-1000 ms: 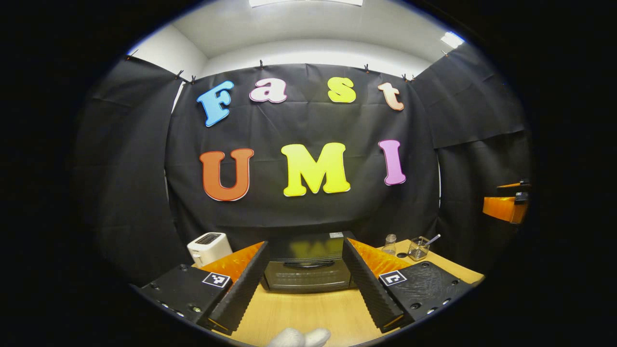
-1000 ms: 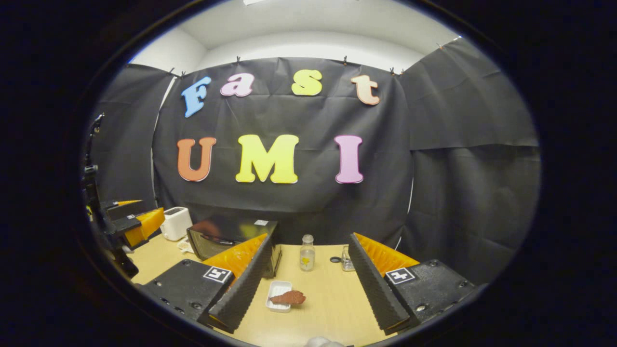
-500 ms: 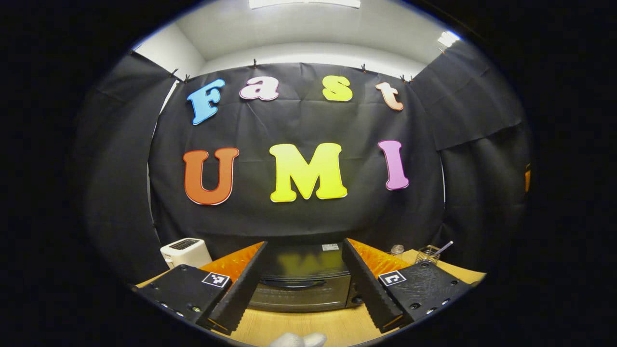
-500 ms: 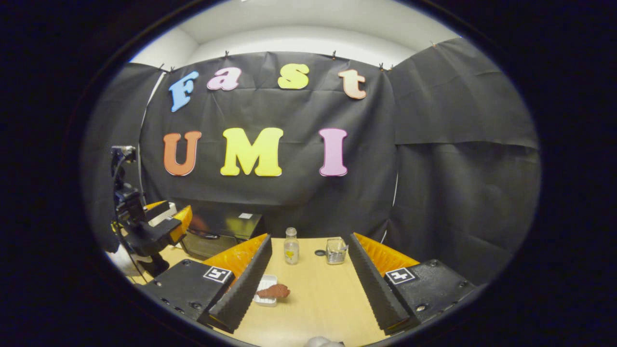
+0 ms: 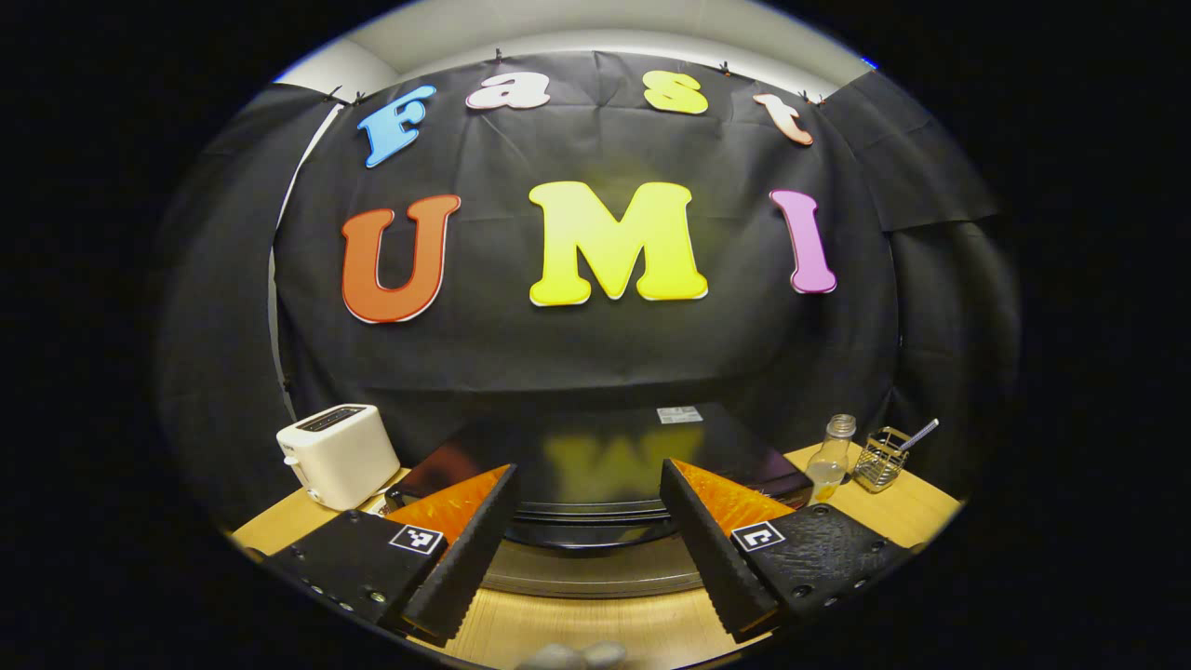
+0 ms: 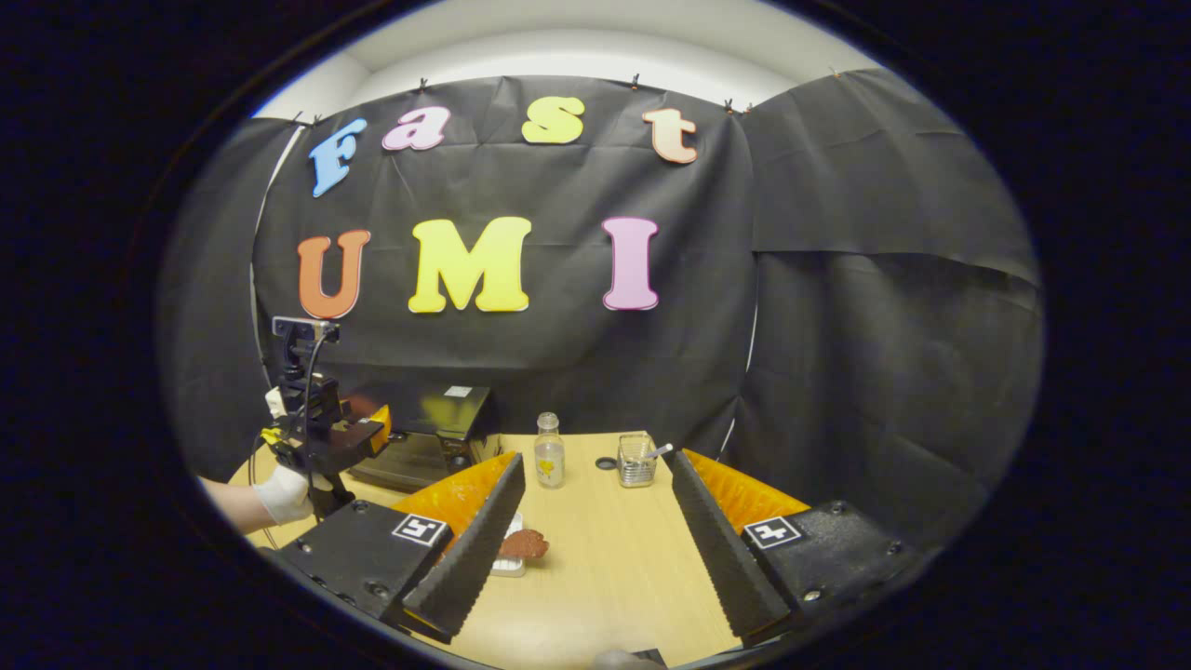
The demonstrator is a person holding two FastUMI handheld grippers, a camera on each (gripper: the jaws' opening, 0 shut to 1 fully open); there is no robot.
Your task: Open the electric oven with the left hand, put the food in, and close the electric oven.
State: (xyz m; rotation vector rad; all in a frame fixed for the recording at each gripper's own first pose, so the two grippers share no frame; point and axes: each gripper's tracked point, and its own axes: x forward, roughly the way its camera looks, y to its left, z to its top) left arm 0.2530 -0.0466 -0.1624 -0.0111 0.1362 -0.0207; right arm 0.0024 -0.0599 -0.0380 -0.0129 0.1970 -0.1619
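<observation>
The black electric oven [image 5: 605,447] stands right in front of my left gripper [image 5: 588,473], its door shut. The door's curved handle [image 5: 595,538] lies between my spread fingers, which touch nothing; this gripper is open. In the right gripper view the oven [image 6: 433,428] sits at the table's left, with the left gripper [image 6: 330,433] at its front, held by a gloved hand [image 6: 284,493]. A reddish-brown piece of food [image 6: 526,542] lies on a small white tray [image 6: 507,565] beside the left finger of my right gripper [image 6: 596,459], which is open and holds nothing.
A white toaster [image 5: 330,451] stands left of the oven. To the oven's right are a small glass bottle [image 6: 549,456], a wire basket [image 6: 637,461] with a utensil in it and a small dark disc [image 6: 607,462], all on the wooden table [image 6: 614,558].
My left gripper has moved in close to the oven, so the handle now sits between its fingers. The right gripper has drifted a little, bringing the food nearer its left finger.
</observation>
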